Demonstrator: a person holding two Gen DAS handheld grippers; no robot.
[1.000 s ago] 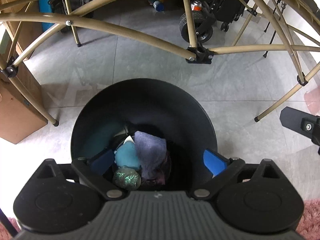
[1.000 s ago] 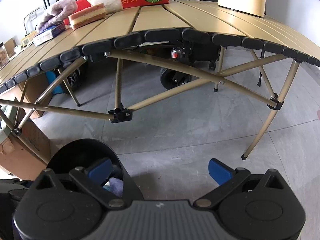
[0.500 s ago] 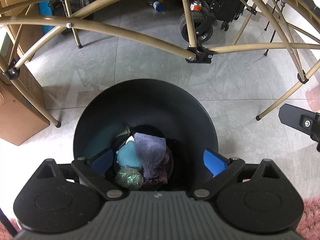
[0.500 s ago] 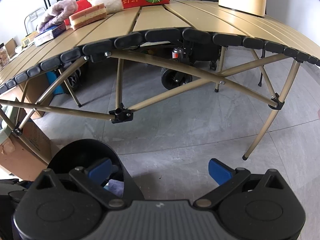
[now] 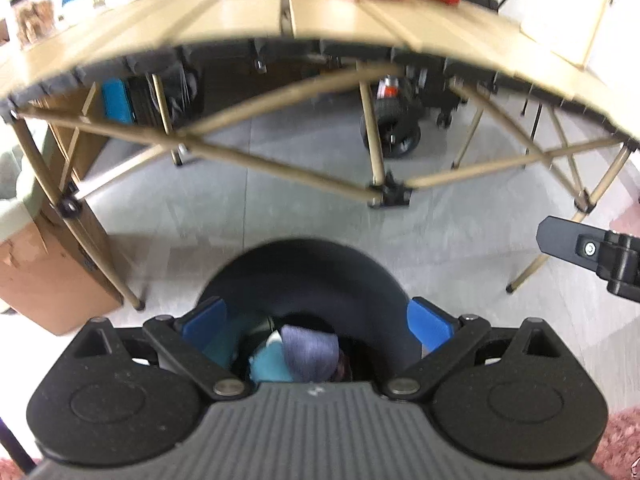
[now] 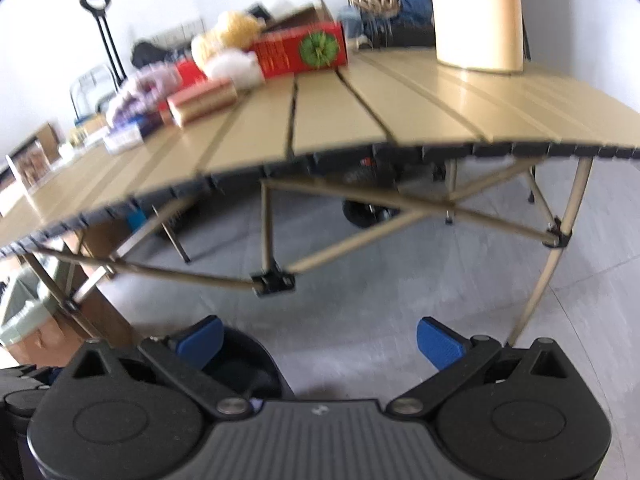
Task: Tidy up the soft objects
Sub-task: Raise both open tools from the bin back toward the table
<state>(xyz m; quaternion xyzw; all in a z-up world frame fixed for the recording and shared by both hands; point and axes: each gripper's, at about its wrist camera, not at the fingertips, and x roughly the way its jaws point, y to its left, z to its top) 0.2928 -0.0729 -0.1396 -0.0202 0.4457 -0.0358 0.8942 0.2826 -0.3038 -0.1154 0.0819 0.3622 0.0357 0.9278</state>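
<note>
two views share a tan slatted folding table [image 6: 400, 104], its far edge crowded with a red box [image 6: 302, 51], a yellow plush toy [image 6: 224, 34] and a pale purple plush [image 6: 140, 88]. on the grey floor below stands a black bin [image 5: 308, 276], holding a purple cloth [image 5: 310, 350] beside a teal soft item [image 5: 270, 364]. the left gripper [image 5: 316, 326] hangs over the bin, fingers spread wide and empty; the right gripper [image 6: 318, 338] is just beside the bin, equally wide, empty

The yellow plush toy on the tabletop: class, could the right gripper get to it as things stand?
Probably yes. The right gripper is open and empty below the table edge; it must rise first. The yellow plush toy sits among boxes, with bare slats in front.
</note>
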